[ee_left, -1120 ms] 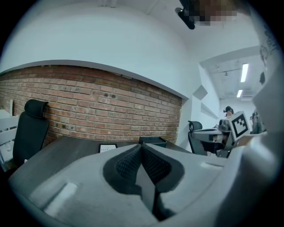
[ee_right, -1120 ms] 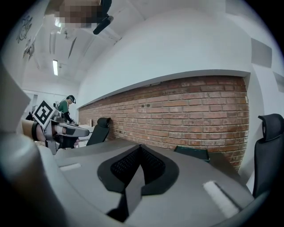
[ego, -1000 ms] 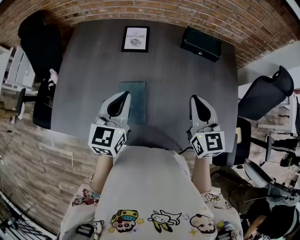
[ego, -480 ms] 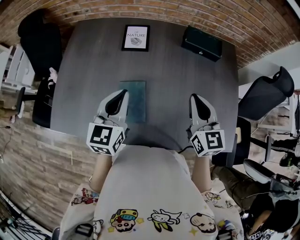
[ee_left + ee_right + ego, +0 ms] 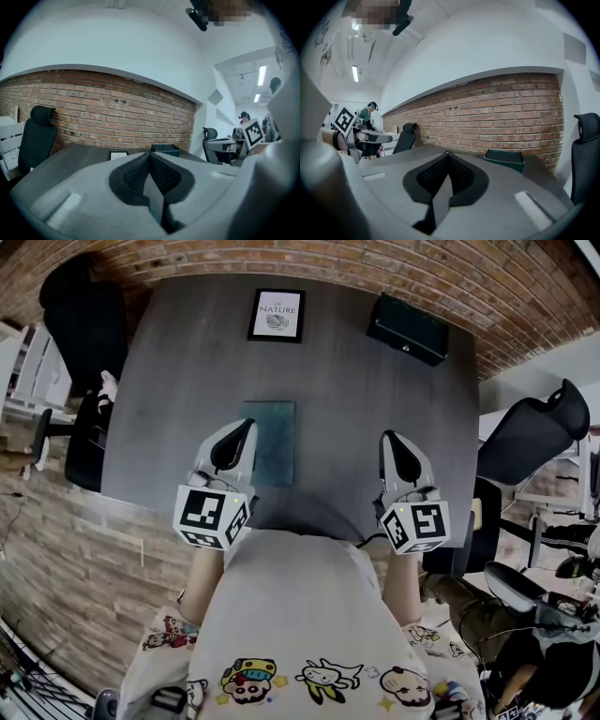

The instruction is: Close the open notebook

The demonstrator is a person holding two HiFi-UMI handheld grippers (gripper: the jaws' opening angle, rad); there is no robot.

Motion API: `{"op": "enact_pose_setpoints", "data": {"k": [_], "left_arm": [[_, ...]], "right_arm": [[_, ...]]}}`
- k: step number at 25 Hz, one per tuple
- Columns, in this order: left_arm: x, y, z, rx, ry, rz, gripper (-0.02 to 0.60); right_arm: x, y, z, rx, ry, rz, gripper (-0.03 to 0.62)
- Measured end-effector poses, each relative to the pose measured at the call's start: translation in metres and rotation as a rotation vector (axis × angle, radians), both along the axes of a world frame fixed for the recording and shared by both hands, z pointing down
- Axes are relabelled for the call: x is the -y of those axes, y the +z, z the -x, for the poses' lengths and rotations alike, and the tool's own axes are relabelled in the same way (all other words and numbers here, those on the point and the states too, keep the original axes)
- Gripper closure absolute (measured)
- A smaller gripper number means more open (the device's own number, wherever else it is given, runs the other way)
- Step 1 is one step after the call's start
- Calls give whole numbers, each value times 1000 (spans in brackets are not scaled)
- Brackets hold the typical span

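Change since the earlier frames: none on the table. Both grippers and the notebook keep their places, and only the camera's framing has drifted a little.

1. Person's shirt (image 5: 298,615), pale with a cartoon print, nearest the camera.
2. Left gripper (image 5: 246,429), at the near edge of the table (image 5: 347,399), pointing away from the person. Jaws clenched together with nothing between them.
3. Right gripper (image 5: 390,441), well right of the left one and parallel to it. Jaws likewise pressed together and empty.
4. Notebook (image 5: 272,442), teal. It is already closed and lies flat near the table's near edge, just right of the left gripper's jaws, which overlap its left edge in the head view. Whether they touch cannot be told. Its long axis runs near to far, square with the table edge. The spine side cannot be made out.
5. Framed print (image 5: 277,315), far side of the table, left of centre.
6. Dark green box (image 5: 406,328), far right corner of the table.
7. Brick wall (image 5: 394,268), behind the table.
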State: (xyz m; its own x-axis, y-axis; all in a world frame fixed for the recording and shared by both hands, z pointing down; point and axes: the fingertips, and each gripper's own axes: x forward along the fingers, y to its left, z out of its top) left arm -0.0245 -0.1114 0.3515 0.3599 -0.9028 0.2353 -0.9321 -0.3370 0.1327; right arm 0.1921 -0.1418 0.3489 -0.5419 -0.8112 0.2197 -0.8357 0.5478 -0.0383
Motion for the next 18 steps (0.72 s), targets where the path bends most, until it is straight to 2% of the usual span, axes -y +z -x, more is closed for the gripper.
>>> {"op": "enact_pose_setpoints", "data": {"k": [18], "left_arm": [[0, 1, 4, 3, -7, 3, 583]], "right_arm": [[2, 3, 6, -2, -12, 5, 586]]}}
